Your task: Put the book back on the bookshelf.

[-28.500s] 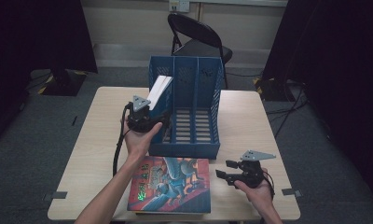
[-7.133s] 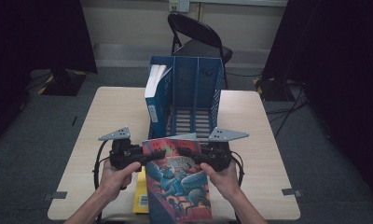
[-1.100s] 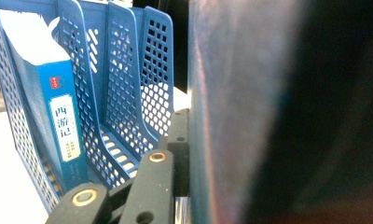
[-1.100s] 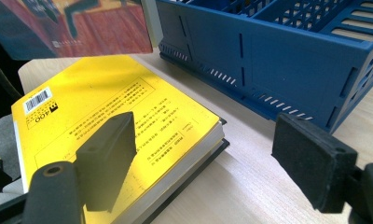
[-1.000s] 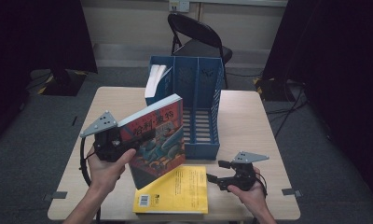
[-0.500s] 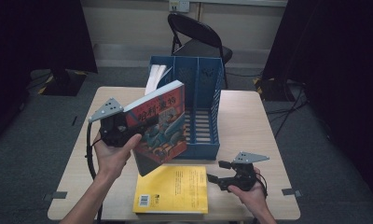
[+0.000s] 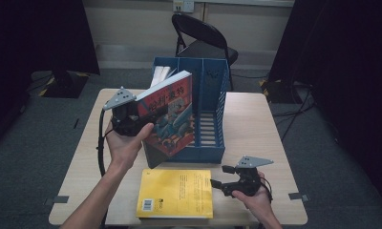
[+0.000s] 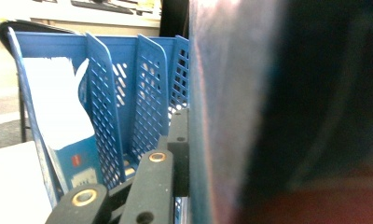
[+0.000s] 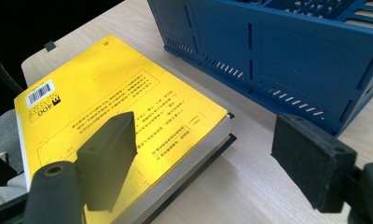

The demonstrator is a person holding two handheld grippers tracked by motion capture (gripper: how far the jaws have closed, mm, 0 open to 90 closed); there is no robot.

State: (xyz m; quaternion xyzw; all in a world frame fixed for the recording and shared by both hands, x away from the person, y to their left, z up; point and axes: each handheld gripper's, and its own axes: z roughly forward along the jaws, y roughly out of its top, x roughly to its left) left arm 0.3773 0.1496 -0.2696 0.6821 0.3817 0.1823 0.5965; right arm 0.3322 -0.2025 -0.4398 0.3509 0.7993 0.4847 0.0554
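The illustrated book [image 7: 172, 117] is held up off the table, tilted, in front of the left part of the blue file rack [image 7: 209, 143], its top edge near the rack's upper rim. The left gripper [image 7: 132, 117] grips it at its left edge; in the left gripper view the book's cover [image 8: 231, 121] stands right against the inner face of the one black jaw that shows, so the jaws are closed onto the book, held apart by its thickness. Past that jaw the rack's blue lattice dividers [image 8: 147, 102] stand upright, and a white-and-blue book [image 8: 58, 116] leans in the leftmost compartment.

A yellow book [image 7: 177, 192] lies flat on the table [image 7: 270, 129], back cover up with a barcode near one corner, just in front of the rack. The right gripper [image 7: 217, 183] rests low on the table beside the yellow book's right edge. Its jaws stand wide apart with nothing between them; in the right gripper view one pad [image 9: 107, 158] hangs over the yellow cover and the other over bare wood.

Behind the table stands a black folding chair [image 7: 203, 40].
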